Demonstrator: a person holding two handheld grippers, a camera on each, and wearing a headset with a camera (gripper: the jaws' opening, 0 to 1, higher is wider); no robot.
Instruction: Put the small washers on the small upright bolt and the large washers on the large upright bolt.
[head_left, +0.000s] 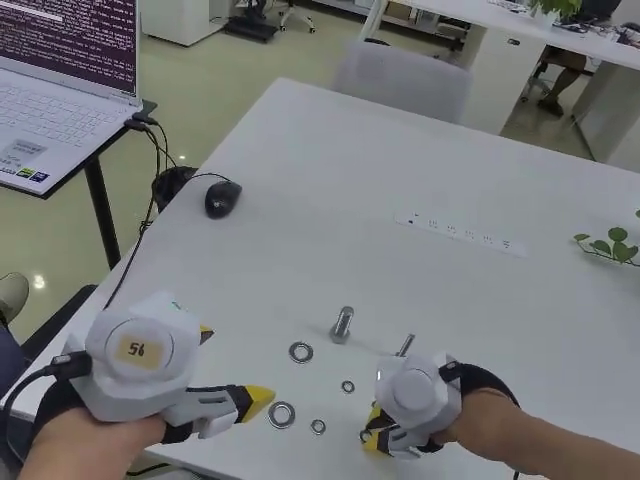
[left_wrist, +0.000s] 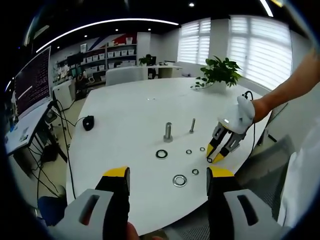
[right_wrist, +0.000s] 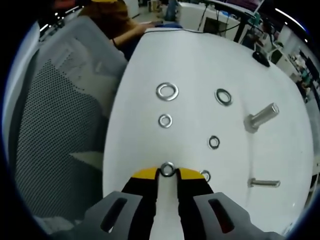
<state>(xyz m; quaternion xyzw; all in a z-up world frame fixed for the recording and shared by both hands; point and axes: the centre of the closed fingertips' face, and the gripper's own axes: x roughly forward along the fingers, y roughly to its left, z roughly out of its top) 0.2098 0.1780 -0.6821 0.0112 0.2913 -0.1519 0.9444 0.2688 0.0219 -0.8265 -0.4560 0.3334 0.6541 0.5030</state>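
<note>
The large upright bolt (head_left: 342, 325) and the thin small bolt (head_left: 405, 346) stand on the white table (head_left: 330, 200). Two large washers (head_left: 300, 351) (head_left: 281, 414) and two small washers (head_left: 347, 386) (head_left: 318, 427) lie flat in front of them. My right gripper (right_wrist: 167, 174) is low at the table's near edge, shut on a small washer (right_wrist: 167, 169) at its yellow tips. In the left gripper view, that right gripper (left_wrist: 216, 154) points down at the table. My left gripper (left_wrist: 169, 175) is open and holds nothing, hovering near the edge short of the nearer large washer (left_wrist: 179, 180).
A black mouse (head_left: 222, 198) with its cable lies at the far left of the table. A white power strip (head_left: 460, 232) and a plant sprig (head_left: 610, 245) lie further back on the right. A laptop (head_left: 60, 90) stands on a side stand. A grey chair (head_left: 400, 80) is behind the table.
</note>
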